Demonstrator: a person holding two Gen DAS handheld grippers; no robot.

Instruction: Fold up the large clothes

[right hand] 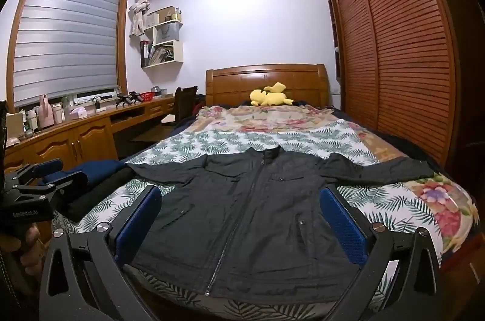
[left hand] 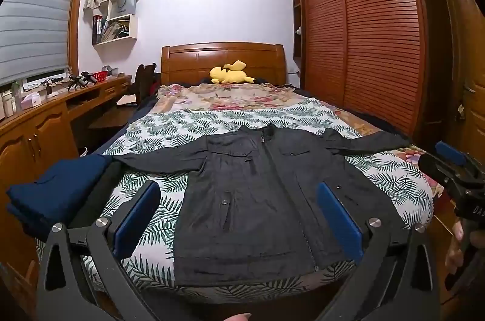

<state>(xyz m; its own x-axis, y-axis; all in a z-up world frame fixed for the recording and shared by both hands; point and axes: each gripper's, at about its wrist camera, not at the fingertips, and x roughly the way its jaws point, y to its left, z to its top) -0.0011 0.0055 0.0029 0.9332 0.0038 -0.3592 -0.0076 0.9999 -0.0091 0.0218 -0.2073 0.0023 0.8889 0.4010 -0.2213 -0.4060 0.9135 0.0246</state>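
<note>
1. Left wrist view: one dark jacket [left hand: 257,199] lies flat on the bed [left hand: 403,187], front up, zipped, both sleeves spread sideways, hem toward the foot of the bed.
2. Left gripper [left hand: 239,218]: two blue pads [left hand: 138,218], jaws wide apart, holding nothing, poised above the hem.
3. One folded navy garment [left hand: 54,193] sits at the bed's left edge, just beside the left sleeve.
4. One yellow plush [left hand: 232,74] lies by the headboard [left hand: 224,60].
5. This view alone catches the right gripper [left hand: 454,169] from outside, at the right edge; its jaw gap cannot be told from here.
6. Right wrist view: same single jacket [right hand: 251,215], collar away, right sleeve reaching toward the wardrobe [right hand: 403,48].
7. Right gripper [right hand: 242,218]: two blue pads [right hand: 342,227], jaws wide apart, empty, above the jacket's lower half.
8. This view alone shows the left gripper [right hand: 39,178] from outside, at the left edge, hand on its handle.
9. Seen better here: one window blind [right hand: 66,39], one desk [right hand: 91,121] with bottles, navy garment [right hand: 97,169], plush [right hand: 271,98].
</note>
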